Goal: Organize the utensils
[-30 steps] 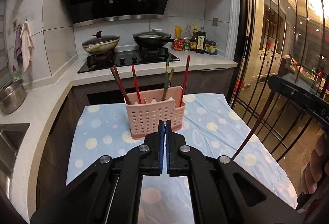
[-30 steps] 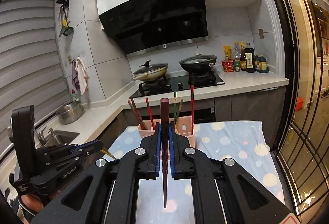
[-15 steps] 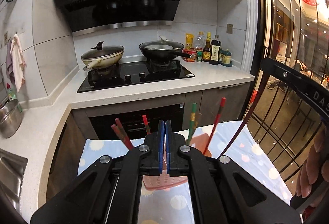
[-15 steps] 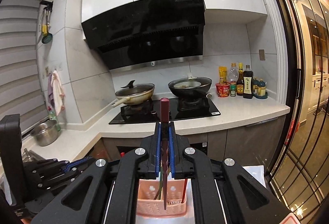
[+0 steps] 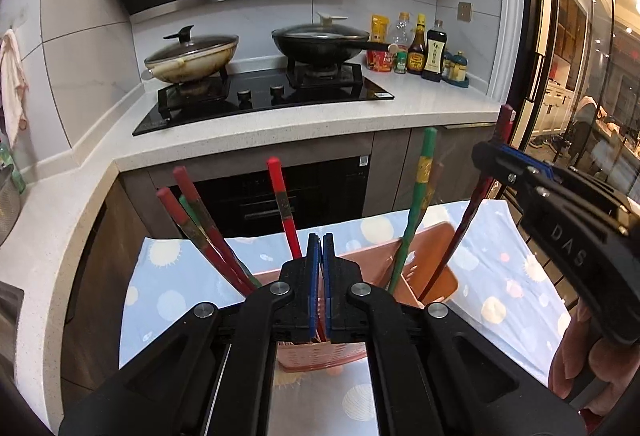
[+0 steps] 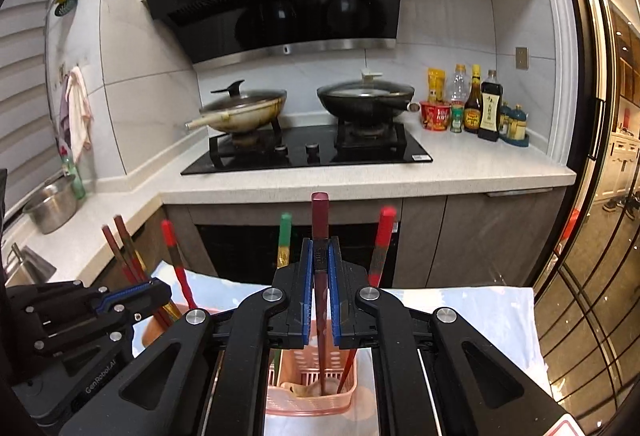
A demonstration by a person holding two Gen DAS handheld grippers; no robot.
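A pink slotted utensil basket (image 5: 436, 268) stands on the blue dotted tablecloth (image 5: 172, 300) and holds several red and green chopsticks (image 5: 282, 200). It also shows in the right wrist view (image 6: 312, 396). My right gripper (image 6: 320, 264) is shut on a dark red chopstick (image 6: 320, 220), held upright with its lower tip inside the basket's right compartment. My left gripper (image 5: 320, 256) is shut and empty, just above the basket's near side. The right gripper also shows in the left wrist view (image 5: 504, 160).
A white counter (image 6: 460, 172) runs behind the table with a black hob (image 6: 308, 152), two lidded pans (image 6: 244, 112) and sauce bottles (image 6: 490, 108). A steel pot (image 6: 52, 204) and sink sit left. A glass door with black bars (image 6: 600, 236) is right.
Both grippers have moved forward and down over the basket. The dark red chopstick's tip has gone down into the basket.
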